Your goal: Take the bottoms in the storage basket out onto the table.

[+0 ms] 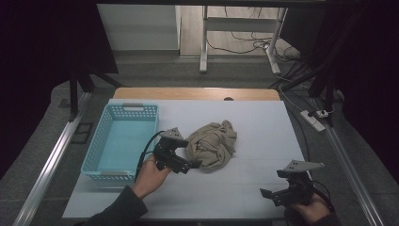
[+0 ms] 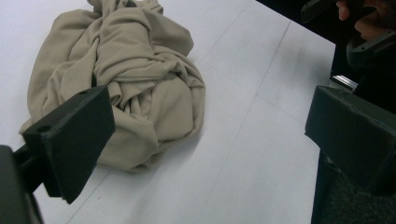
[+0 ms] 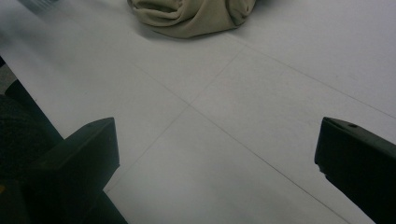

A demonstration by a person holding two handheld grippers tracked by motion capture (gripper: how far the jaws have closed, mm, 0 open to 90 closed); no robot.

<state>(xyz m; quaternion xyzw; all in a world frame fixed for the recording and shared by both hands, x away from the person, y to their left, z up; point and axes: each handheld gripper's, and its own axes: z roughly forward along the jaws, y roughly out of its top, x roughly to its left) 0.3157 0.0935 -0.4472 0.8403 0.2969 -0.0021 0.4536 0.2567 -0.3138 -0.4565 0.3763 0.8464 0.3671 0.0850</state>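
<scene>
Overhead, a crumpled beige garment (image 1: 212, 143) lies bunched near the middle of the white surface (image 1: 263, 127), just right of a light blue plastic basket (image 1: 96, 146) that stands along the surface's left edge. The left gripper (image 1: 192, 165), held in the person's left hand (image 1: 151, 173), sits between basket and garment with its jaws spread open at the cloth's near-left side, gripping nothing. The right gripper (image 1: 266, 194) hovers close to the surface's near-right corner, well apart from the garment, its jaws also parted and empty.

Seen from the left gripper view, the beige garment (image 2: 126, 79) is a twisted heap on the white surface (image 2: 243, 154), just beyond the left jaw, while the right jaw stands out past the surface's edge; whether the left jaw touches the cloth cannot be told. The other hand (image 2: 369, 18) shows at the top right corner.

From the right gripper view, the wide-open jaws frame bare white surface (image 3: 210, 140), and the edge of the beige garment (image 3: 191, 16) lies far ahead at the top.
</scene>
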